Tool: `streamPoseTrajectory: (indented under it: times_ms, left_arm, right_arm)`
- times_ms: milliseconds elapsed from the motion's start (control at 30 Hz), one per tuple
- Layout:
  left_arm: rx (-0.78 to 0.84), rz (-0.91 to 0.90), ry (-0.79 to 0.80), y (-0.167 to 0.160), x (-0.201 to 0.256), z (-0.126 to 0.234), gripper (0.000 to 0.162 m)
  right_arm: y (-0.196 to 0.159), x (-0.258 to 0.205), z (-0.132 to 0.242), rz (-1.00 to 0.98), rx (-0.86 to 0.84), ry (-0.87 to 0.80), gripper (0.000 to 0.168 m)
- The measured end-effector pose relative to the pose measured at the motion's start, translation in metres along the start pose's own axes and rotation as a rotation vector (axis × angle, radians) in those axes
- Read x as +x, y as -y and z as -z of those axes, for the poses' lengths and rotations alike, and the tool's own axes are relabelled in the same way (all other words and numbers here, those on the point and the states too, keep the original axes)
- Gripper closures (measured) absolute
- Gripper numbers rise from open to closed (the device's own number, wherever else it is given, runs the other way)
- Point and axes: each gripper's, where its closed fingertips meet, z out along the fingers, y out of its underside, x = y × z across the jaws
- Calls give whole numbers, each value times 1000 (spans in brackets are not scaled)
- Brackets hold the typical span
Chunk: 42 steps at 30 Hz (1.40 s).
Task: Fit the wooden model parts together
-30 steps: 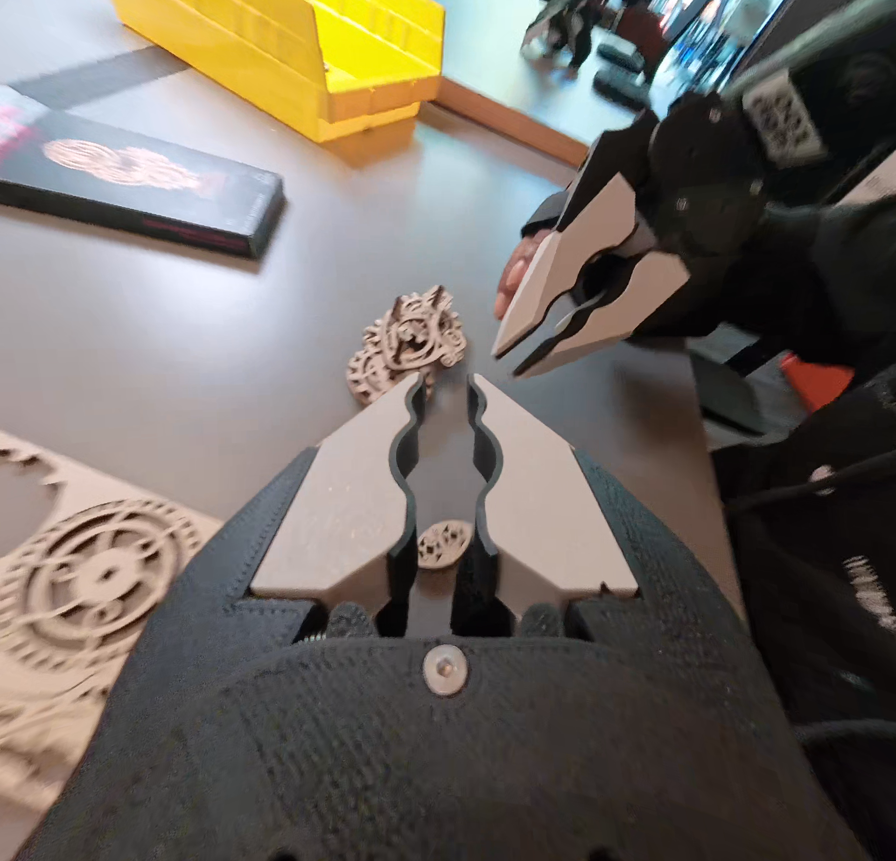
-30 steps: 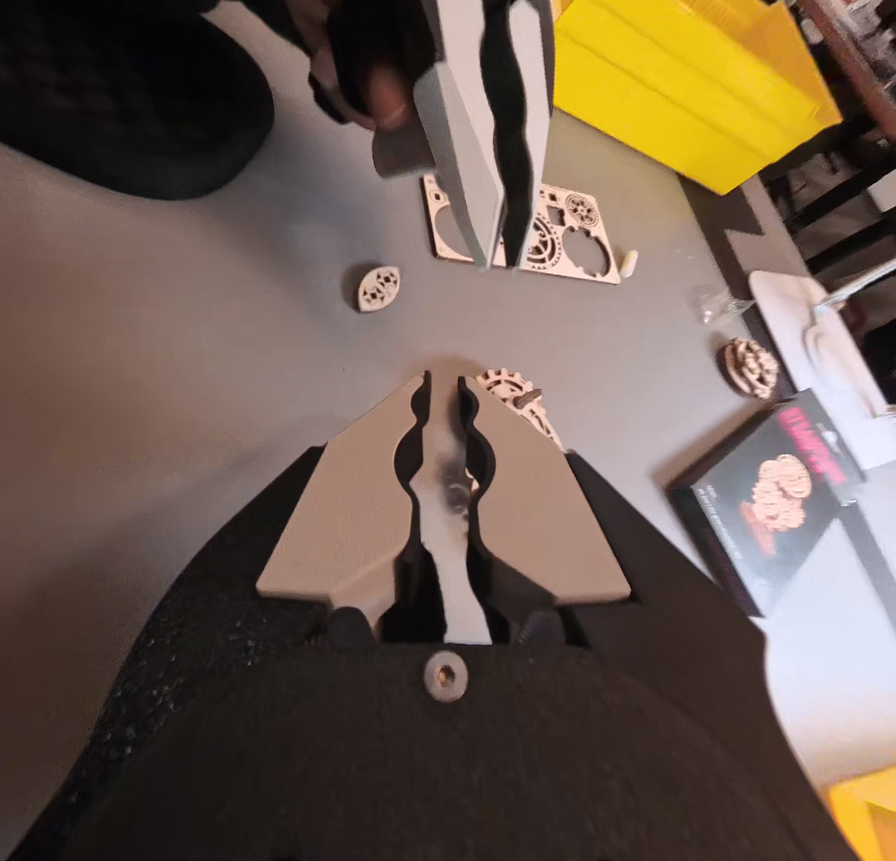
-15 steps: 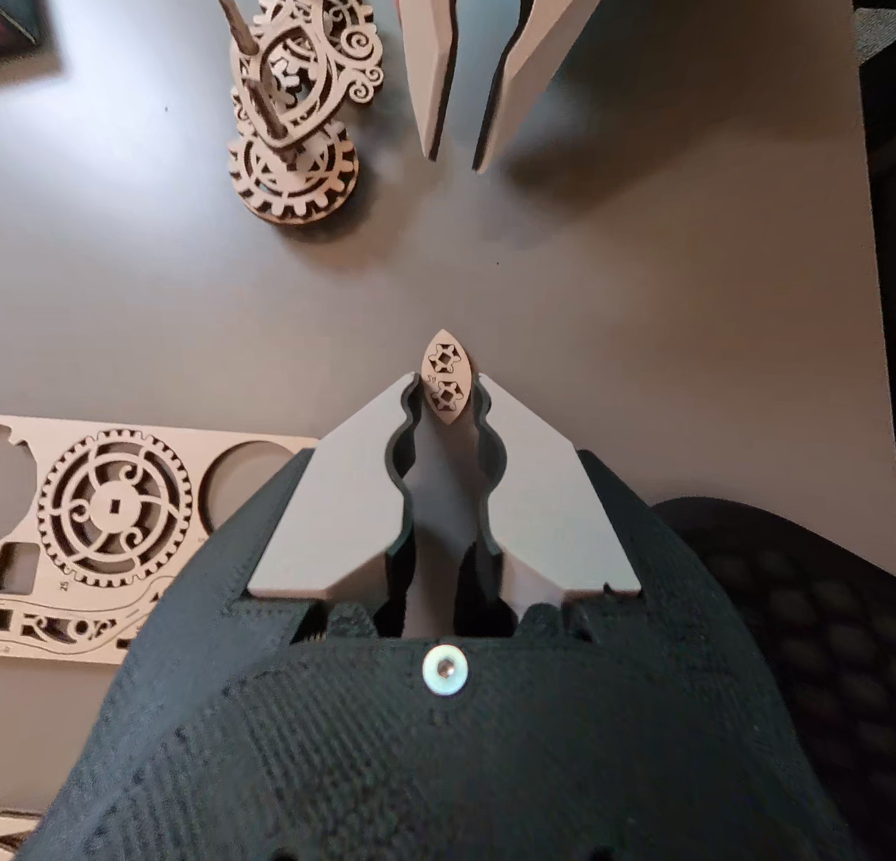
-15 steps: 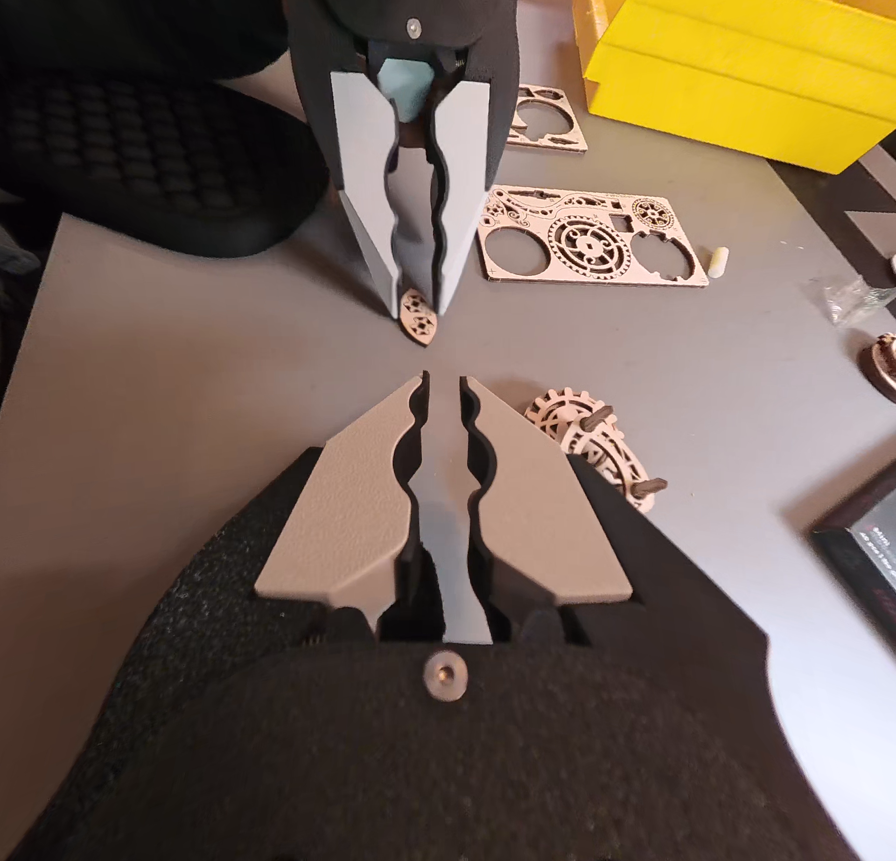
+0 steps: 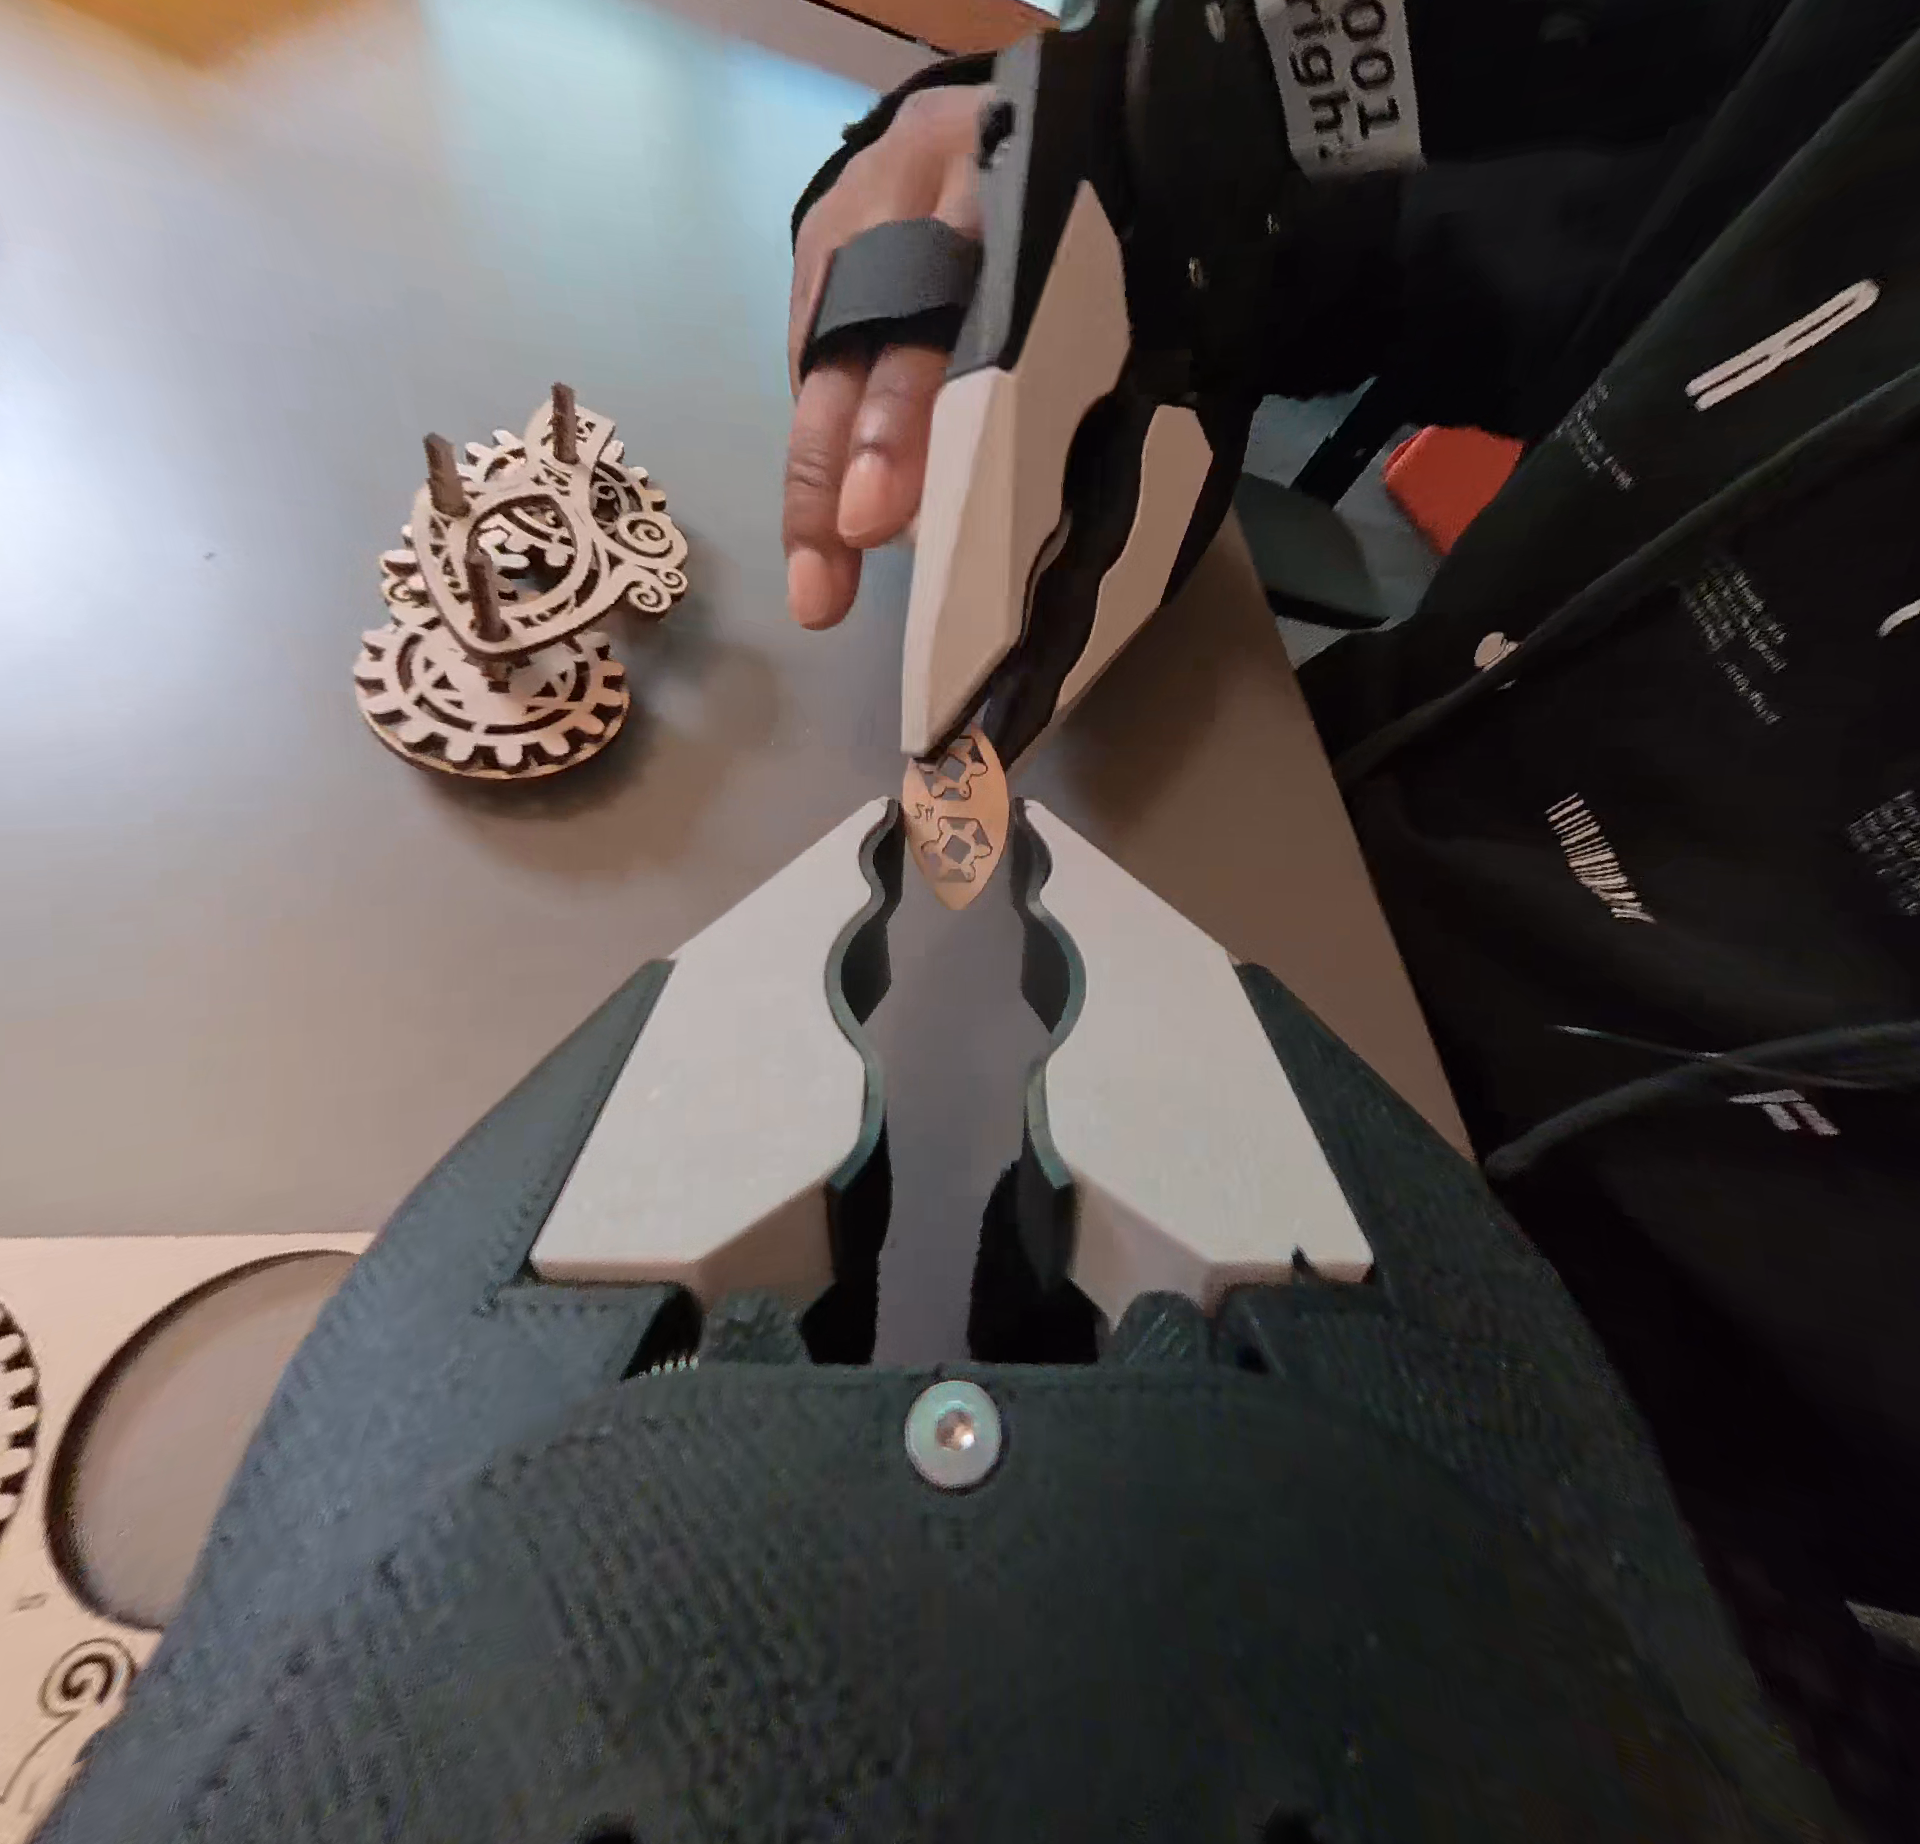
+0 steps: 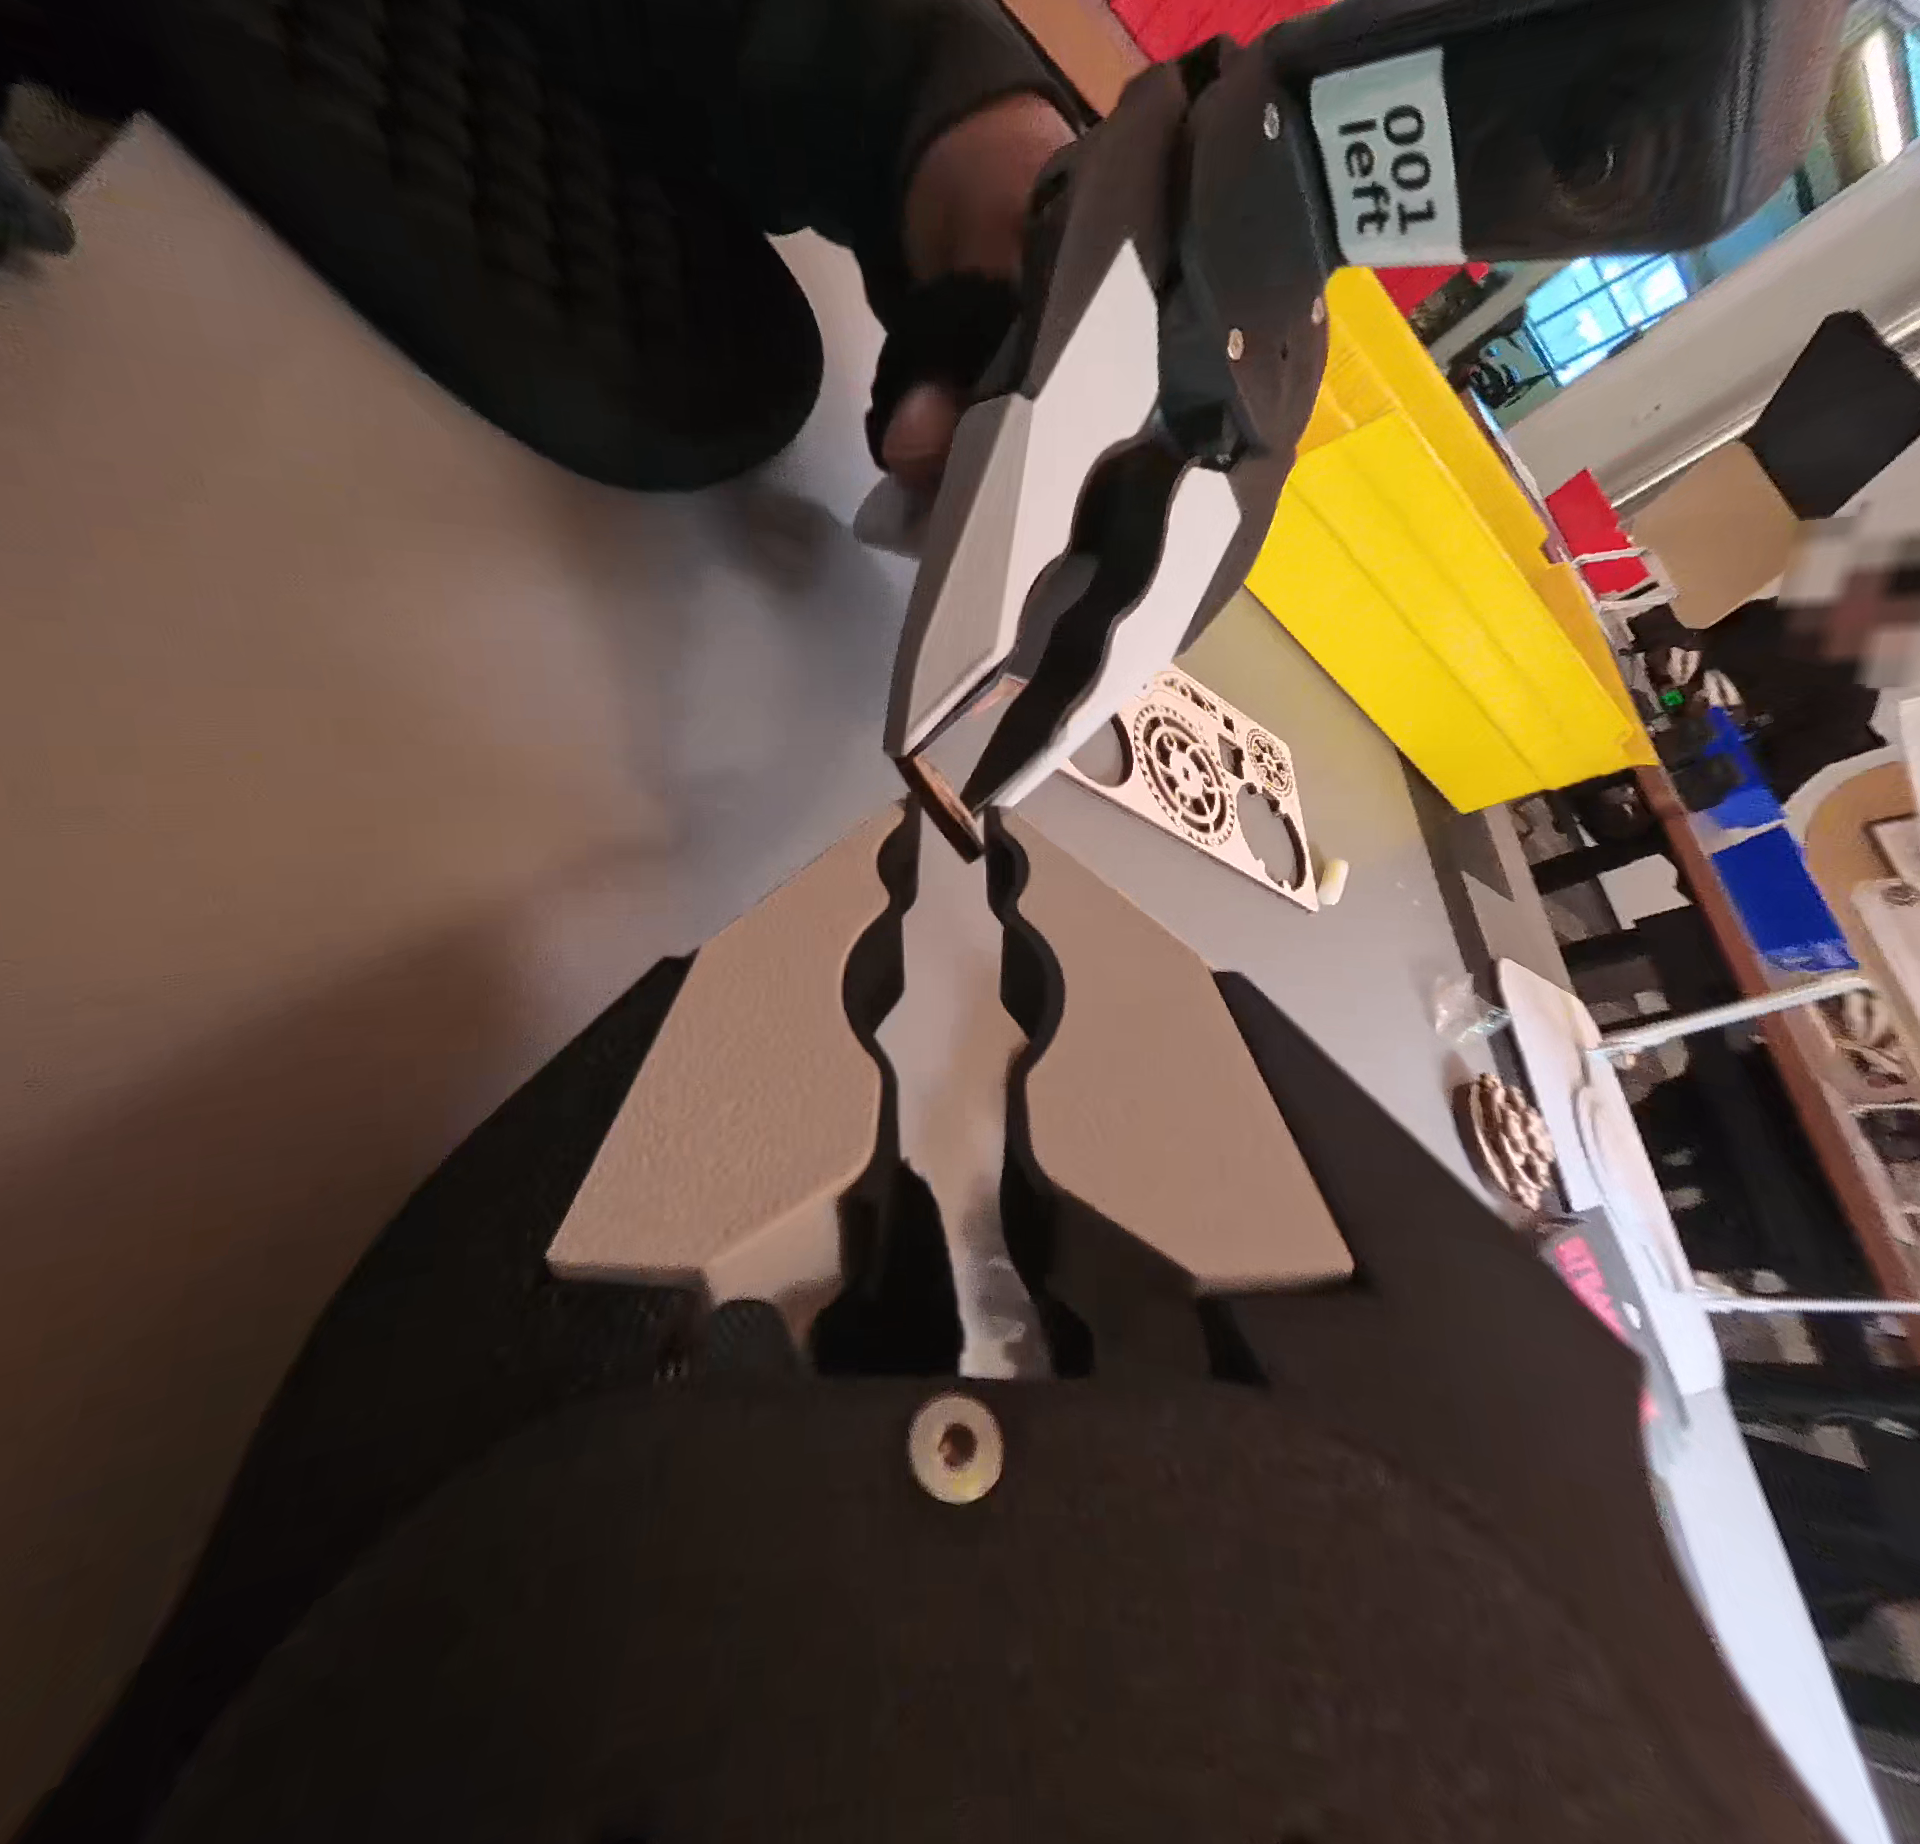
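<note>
A small oval wooden piece (image 5: 956, 844) with two star-shaped holes is held off the grey table. My left gripper (image 5: 956, 818) is shut on its lower half. My right gripper (image 5: 966, 750) comes down from above, its tips either side of the piece's upper point with a narrow gap. In the right wrist view the piece (image 6: 961, 838) shows edge-on between my right gripper's tips (image 6: 951, 818), with the left gripper (image 6: 935, 771) above it. The gear assembly (image 5: 509, 610) with three dark pegs stands on the table to the left, apart from both grippers.
A cut-out wooden part sheet (image 6: 1205, 786) lies behind the grippers, its corner also at lower left (image 5: 156, 1379). A yellow bin (image 6: 1434, 589), a white peg (image 6: 1333, 880), a white tray (image 6: 1558, 1046) and a round wooden part (image 6: 1501, 1129) lie beyond. The person's dark clothing (image 5: 1662, 755) fills the right. The grippers are tip to tip, or close to it.
My left gripper has lifted the oval piece off the table. My right gripper has swung in and now meets the piece's upper end tip to tip.
</note>
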Motion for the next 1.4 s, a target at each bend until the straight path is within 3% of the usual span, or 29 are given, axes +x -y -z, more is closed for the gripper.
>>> streamPoseTrajectory:
  times_ms: [67,167,400,633,800,1400]
  left_arm:
    - [31,24,-5,2,-2,1,143]
    - [75,4,7,8,-4,3,142]
    - [154,-58,96,21,-12,6,159]
    - [233,9,96,33,-14,9,153]
    - [263,84,42,36,-10,6,156]
    - [355,318,45,44,-26,13,161]
  right_arm:
    - [-3,-1,0,-16,-6,4,166]
    - [-4,5,1,-198,36,35,167]
    - [2,26,10,-842,205,189,167]
    - [4,34,15,-1127,299,293,167]
    - [4,31,12,-1154,290,326,167]
    - [-8,47,15,-1172,290,211,165]
